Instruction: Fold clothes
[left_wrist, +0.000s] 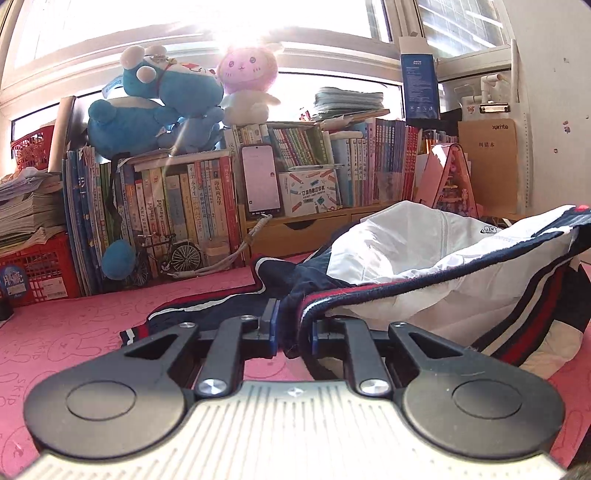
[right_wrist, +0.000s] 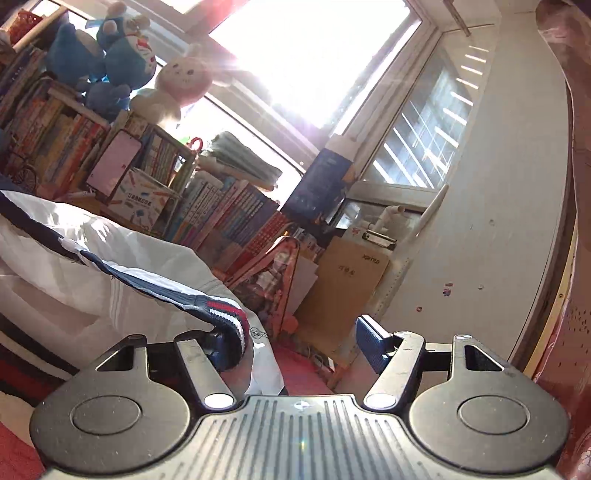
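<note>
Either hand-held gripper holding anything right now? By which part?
Left hand-held gripper pinches the jacket by its striped ribbed hem. Right hand-held gripper stands open; the striped cuff lies against one finger, not clamped.

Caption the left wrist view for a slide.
Left gripper pinches the jacket's striped hem above the pink mat.

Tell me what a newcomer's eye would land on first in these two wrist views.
Probably the white, navy and red jacket, heaped on the pink mat to the right, its striped hem pinched in the left gripper. The same hem drapes over one finger of the right gripper, whose jaws stand wide apart. Behind, blue plush toys and a pink one sit atop crowded bookshelves under a glaring window.
</note>
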